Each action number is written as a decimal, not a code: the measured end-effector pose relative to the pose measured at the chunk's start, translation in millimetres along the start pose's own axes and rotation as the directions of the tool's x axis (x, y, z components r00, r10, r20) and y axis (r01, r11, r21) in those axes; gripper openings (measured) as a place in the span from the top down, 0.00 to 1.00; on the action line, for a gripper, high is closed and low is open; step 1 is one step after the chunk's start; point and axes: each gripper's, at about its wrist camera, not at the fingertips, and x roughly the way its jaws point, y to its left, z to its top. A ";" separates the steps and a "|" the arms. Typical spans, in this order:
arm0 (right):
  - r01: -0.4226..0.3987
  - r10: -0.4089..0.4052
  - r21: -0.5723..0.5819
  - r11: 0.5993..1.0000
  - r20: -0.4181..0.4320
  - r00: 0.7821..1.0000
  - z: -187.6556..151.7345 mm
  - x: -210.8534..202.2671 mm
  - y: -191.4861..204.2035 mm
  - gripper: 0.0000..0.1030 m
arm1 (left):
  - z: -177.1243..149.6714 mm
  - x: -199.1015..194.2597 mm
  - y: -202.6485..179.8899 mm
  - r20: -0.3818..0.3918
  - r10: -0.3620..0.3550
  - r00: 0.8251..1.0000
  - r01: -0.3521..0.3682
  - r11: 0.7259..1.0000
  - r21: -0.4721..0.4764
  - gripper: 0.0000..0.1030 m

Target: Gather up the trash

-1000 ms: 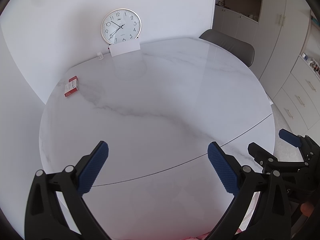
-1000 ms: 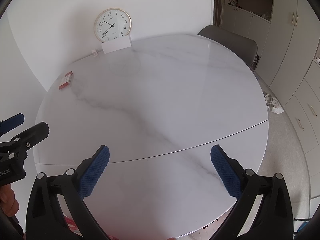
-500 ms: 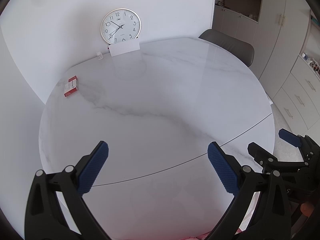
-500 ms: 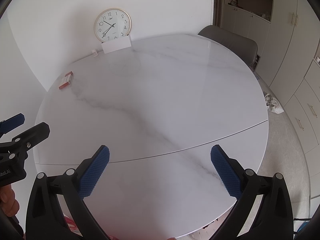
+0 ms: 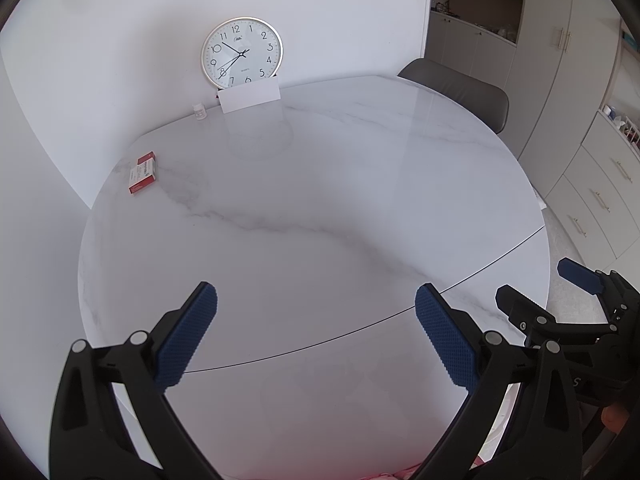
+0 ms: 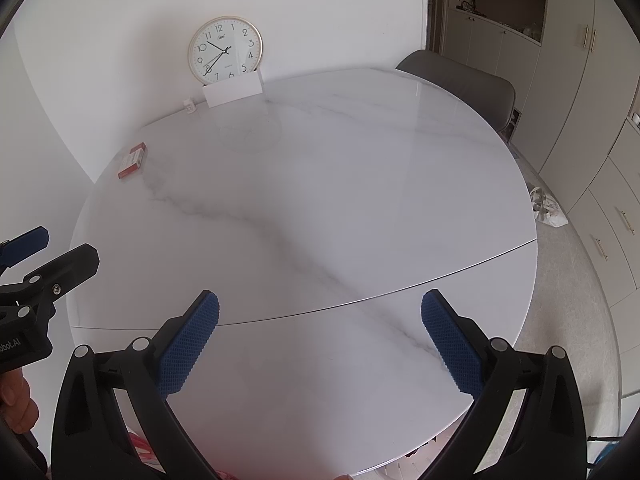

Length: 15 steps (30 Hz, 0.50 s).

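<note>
A small red and white box [image 5: 143, 171] [image 6: 131, 160] lies flat near the far left rim of the round white marble table [image 5: 320, 208] [image 6: 312, 200]. A tiny white bottle [image 5: 199, 111] [image 6: 189, 106] stands at the back by the wall. On the floor to the right of the table lies a crumpled white bag [image 6: 547, 207]. My left gripper [image 5: 316, 312] hovers open over the near table edge, nothing between its blue pads. My right gripper [image 6: 320, 318] is open beside it, also holding nothing. Both are far from the box.
A wall clock [image 5: 241, 53] leans on the wall behind a white card [image 5: 249, 97] at the table's back. A grey chair [image 5: 460, 88] stands at the far right. Cabinets and drawers [image 6: 592, 128] line the right wall. A hand [image 6: 16, 404] shows at the lower left.
</note>
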 end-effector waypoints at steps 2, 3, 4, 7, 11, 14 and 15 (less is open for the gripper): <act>0.001 -0.001 -0.001 1.000 0.000 1.000 0.0 -0.1 0.2 0.03 | 0.0 0.1 0.0 -0.001 -0.001 1.000 0.001 1.000 0.000 0.08; 0.001 -0.001 -0.001 1.000 0.000 1.000 -0.1 -0.3 0.2 0.03 | 0.1 0.3 0.4 -0.002 -0.003 1.000 0.003 1.000 -0.001 0.08; 0.000 0.000 0.001 1.000 0.000 1.000 0.2 0.0 0.0 0.03 | 0.1 0.5 0.2 -0.003 -0.004 1.000 0.004 1.000 -0.001 0.08; 0.002 -0.002 0.001 1.000 -0.001 1.000 0.1 0.2 0.1 0.03 | 0.3 1.9 0.7 -0.005 0.001 1.000 -0.001 1.000 0.000 0.08; 0.001 -0.001 0.003 1.000 -0.004 1.000 -0.8 1.0 1.2 0.03 | 0.4 3.3 1.5 0.008 0.011 1.000 -0.011 1.000 -0.006 0.08; -0.002 0.002 0.002 1.000 -0.006 1.000 -1.1 1.8 2.3 0.03 | -0.4 5.0 2.5 0.020 0.018 1.000 -0.018 1.000 -0.011 0.08; -0.003 0.003 0.002 1.000 -0.007 1.000 -0.5 1.9 2.3 0.02 | -0.7 5.8 2.3 0.017 0.017 1.000 -0.017 1.000 -0.009 0.08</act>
